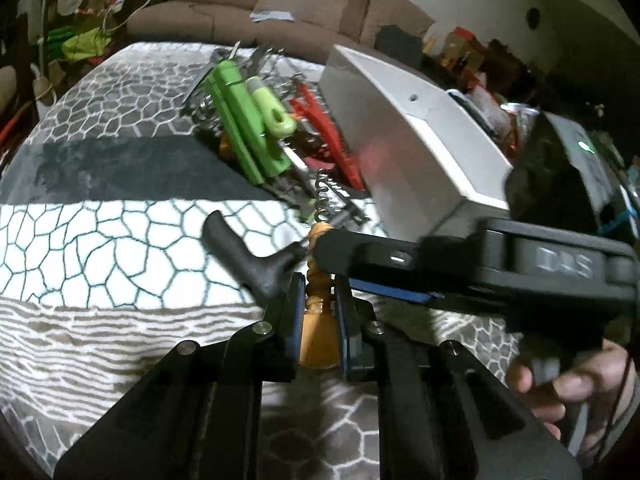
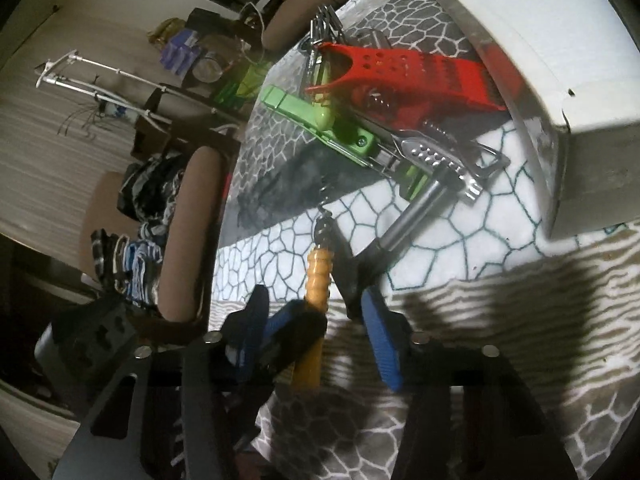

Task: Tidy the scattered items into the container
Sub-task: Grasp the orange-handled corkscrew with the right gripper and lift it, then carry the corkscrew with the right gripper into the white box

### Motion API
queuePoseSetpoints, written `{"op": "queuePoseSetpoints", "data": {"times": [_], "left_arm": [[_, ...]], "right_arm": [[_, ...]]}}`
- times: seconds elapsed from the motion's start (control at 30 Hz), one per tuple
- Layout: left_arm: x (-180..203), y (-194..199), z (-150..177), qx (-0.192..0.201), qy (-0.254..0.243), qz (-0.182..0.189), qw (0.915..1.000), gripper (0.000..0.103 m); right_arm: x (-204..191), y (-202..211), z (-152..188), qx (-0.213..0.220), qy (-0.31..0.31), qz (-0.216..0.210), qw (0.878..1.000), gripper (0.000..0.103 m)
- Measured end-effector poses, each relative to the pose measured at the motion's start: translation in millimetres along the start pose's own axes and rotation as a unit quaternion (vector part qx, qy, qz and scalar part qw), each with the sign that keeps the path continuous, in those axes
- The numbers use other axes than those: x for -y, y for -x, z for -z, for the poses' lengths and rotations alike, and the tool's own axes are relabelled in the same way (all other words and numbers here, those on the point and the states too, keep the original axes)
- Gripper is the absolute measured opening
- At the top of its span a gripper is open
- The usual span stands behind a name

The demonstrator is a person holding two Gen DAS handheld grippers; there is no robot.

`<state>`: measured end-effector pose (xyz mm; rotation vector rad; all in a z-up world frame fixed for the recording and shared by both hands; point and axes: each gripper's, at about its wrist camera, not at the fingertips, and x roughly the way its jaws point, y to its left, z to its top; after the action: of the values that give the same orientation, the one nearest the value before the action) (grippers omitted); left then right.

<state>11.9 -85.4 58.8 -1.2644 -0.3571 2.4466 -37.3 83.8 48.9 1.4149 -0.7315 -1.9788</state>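
A corkscrew with a wooden handle (image 1: 318, 308) and a metal spiral (image 1: 323, 196) is clamped between the pads of my left gripper (image 1: 318, 284), just above the patterned cloth. My right gripper (image 1: 332, 266) reaches in from the right, its fingertips at the handle's upper end. In the right wrist view the right gripper (image 2: 314, 294) stands open. The wooden handle (image 2: 318, 276), a left finger (image 2: 298, 322) and a black utensil handle (image 2: 348, 284) lie between its blue pads. A large white box (image 1: 400, 120) (image 2: 540, 40) stands just beyond.
Green utensils (image 1: 244, 120) (image 2: 308, 114), a red slotted tool (image 1: 332, 136) (image 2: 416, 76) and metal pieces (image 2: 440, 160) lie piled beside the box on the patterned cloth (image 1: 120, 240). A black-handled tool (image 1: 240, 248) lies close by. A hand (image 1: 560, 384) holds the right gripper. A brown sofa (image 1: 240, 8) is behind.
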Motion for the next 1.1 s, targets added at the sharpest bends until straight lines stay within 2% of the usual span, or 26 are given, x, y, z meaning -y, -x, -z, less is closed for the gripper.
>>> {"op": "queuePoseSetpoints", "data": {"times": [0.07, 0.17, 0.37, 0.4, 0.43, 0.5, 0.6, 0.77, 0.9, 1.0, 1.1], "left_arm": [[6.7, 2.8, 1.5, 0.003, -0.010, 0.005, 0.9999, 0.013], [16.3, 5.8, 3.3, 0.010, -0.026, 0.000, 0.9996, 0.013], [30.9, 11.5, 1.0, 0.024, -0.041, 0.010, 0.9988, 0.015], [34.5, 15.1, 0.3, 0.030, -0.042, 0.011, 0.9986, 0.024], [37.2, 19.0, 0.0, 0.037, -0.042, 0.016, 0.9983, 0.040], [42.1, 27.6, -0.8, 0.055, -0.039, 0.023, 0.9974, 0.056], [51.1, 36.6, -5.7, 0.066, -0.041, 0.036, 0.9963, 0.058], [77.4, 37.5, -16.1, 0.063, -0.083, 0.028, 0.9942, 0.058], [98.9, 33.4, -29.3, 0.065, -0.098, 0.038, 0.9923, 0.058], [115.8, 29.4, -40.1, 0.067, -0.110, 0.044, 0.9908, 0.058], [132.3, 22.1, -54.4, 0.061, -0.119, 0.043, 0.9901, 0.058]], "right_arm": [[-3.4, -0.9, -1.3, -0.001, 0.006, -0.003, 1.000, 0.027], [-5.9, 4.0, -2.5, 0.006, 0.016, 0.002, 1.000, 0.015], [-6.1, 22.6, -4.2, 0.022, 0.024, 0.001, 0.999, 0.014], [-6.3, 29.0, -5.9, 0.028, 0.024, -0.002, 0.999, 0.014], [-6.9, 34.3, -9.2, 0.032, 0.024, -0.004, 0.999, 0.014], [-9.3, 47.8, -15.4, 0.044, 0.030, -0.002, 0.999, 0.014], [-12.5, 69.0, -25.5, 0.059, 0.037, -0.005, 0.998, 0.014], [-14.2, 109.8, -41.5, 0.088, 0.051, -0.002, 0.995, 0.014], [-9.6, 140.4, -54.6, 0.112, 0.054, 0.002, 0.992, 0.013], [-2.9, 160.7, -65.9, 0.126, 0.061, 0.012, 0.990, 0.013], [8.2, 175.3, -79.0, 0.134, 0.069, 0.040, 0.988, 0.013]]}}
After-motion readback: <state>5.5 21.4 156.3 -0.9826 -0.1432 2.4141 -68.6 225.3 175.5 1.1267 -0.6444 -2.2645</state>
